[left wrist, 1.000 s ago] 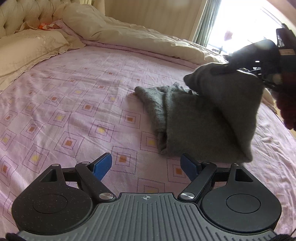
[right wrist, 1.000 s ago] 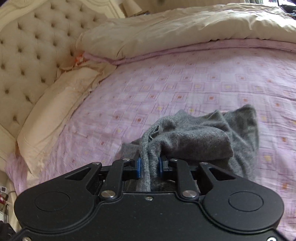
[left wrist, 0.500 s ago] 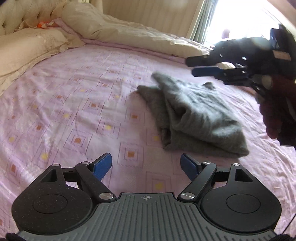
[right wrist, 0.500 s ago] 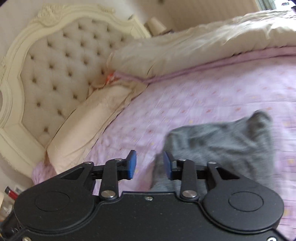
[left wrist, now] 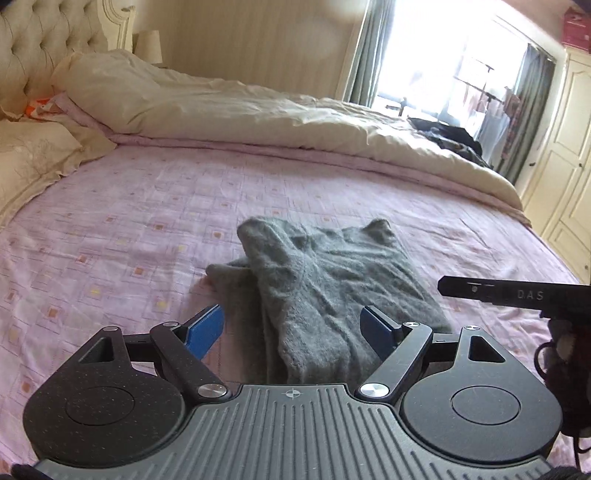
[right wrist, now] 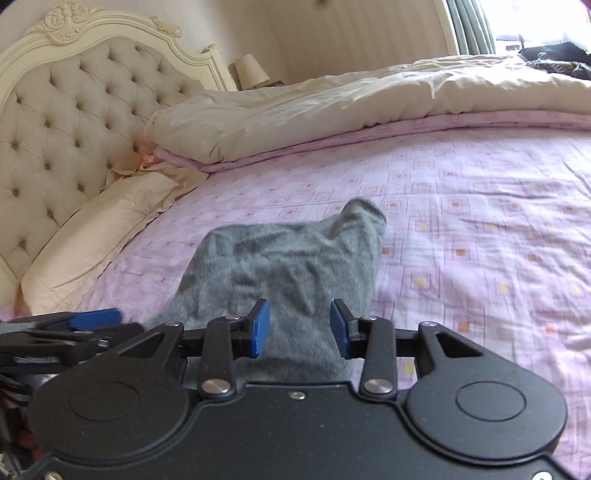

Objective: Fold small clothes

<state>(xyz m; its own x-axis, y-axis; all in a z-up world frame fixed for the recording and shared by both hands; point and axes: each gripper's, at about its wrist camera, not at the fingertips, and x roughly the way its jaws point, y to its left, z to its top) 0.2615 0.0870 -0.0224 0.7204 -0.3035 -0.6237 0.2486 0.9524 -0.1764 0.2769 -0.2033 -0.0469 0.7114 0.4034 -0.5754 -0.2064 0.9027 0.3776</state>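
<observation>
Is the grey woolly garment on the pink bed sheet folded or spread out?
Folded. The grey woolly garment lies doubled into a compact shape on the pink bed sheet, with a lower layer showing at its left edge.

lettering: "DAS", pale capitals on the black bar of the right gripper, at 3 o'clock in the left wrist view; only legible text in either view
mark: small crosshair-in-circle sign, no letters, on the ribbed grey body of the left gripper, at 6 o'clock in the same view
red box: at 1 o'clock by the top right corner; any print too blurred to read
right wrist view: nothing legible on the black gripper body or anywhere on the bedding
numbers: none legible
brands: none legible beyond "DAS", possibly part of a longer word cut off at the frame edge
</observation>
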